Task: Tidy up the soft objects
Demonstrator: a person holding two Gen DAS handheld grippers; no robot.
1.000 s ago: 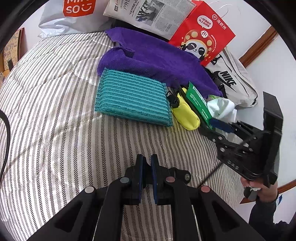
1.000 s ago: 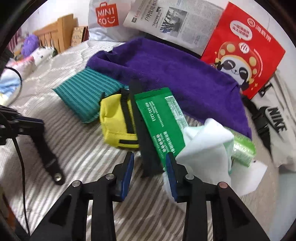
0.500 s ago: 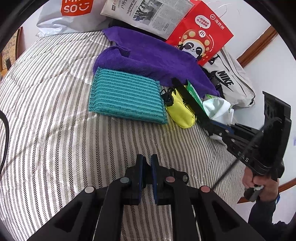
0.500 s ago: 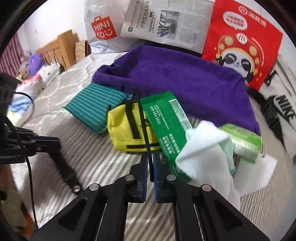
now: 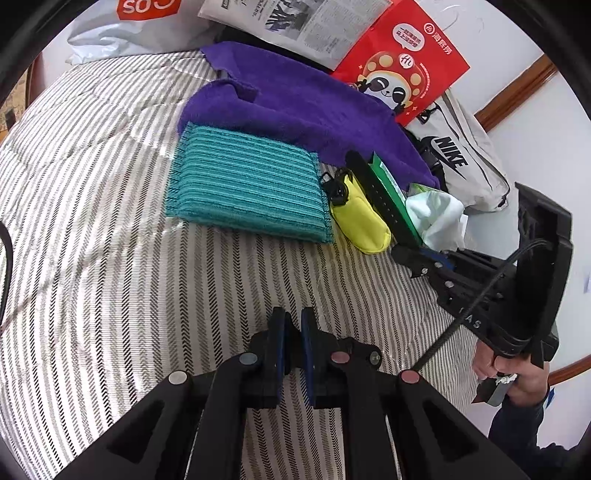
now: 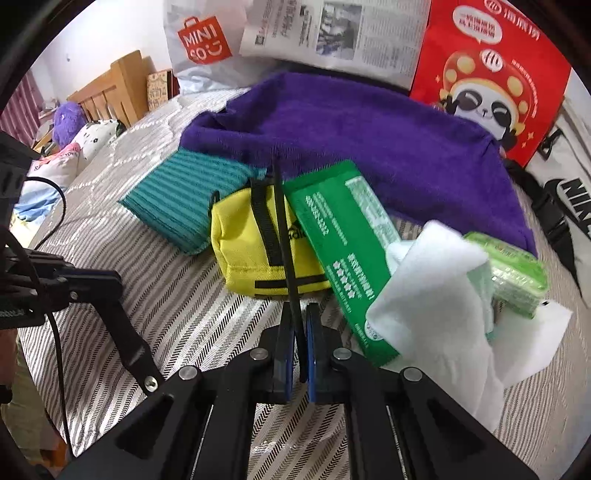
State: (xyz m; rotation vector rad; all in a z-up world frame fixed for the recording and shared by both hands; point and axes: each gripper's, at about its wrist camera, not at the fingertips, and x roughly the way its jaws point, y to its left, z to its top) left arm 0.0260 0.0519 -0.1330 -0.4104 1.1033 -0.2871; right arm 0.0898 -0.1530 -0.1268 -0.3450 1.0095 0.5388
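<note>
A yellow pouch (image 6: 243, 243) lies on the striped bed cover, between a folded teal cloth (image 6: 181, 195) and a green tissue pack (image 6: 340, 236) with white tissue (image 6: 436, 295) spilling out. My right gripper (image 6: 300, 325) is shut on the pouch's black strap (image 6: 284, 229), which runs taut up from the pads. A purple towel (image 6: 351, 122) lies behind them. In the left wrist view my left gripper (image 5: 291, 332) hovers shut over bare cover, holding nothing, well in front of the teal cloth (image 5: 247, 188) and the pouch (image 5: 358, 214). The right gripper (image 5: 410, 254) shows there at the right.
A red panda bag (image 6: 491, 74), a newspaper (image 6: 332, 33) and a Miniso bag (image 6: 199, 40) lean at the back. A white Nike bag (image 5: 461, 162) lies at the right edge. A wooden headboard (image 6: 114, 92) and a purple plush (image 6: 68, 120) stand far left.
The right gripper's jaws have shut on the pouch's black strap and pulled it taut. The left gripper stayed shut, in about the same place.
</note>
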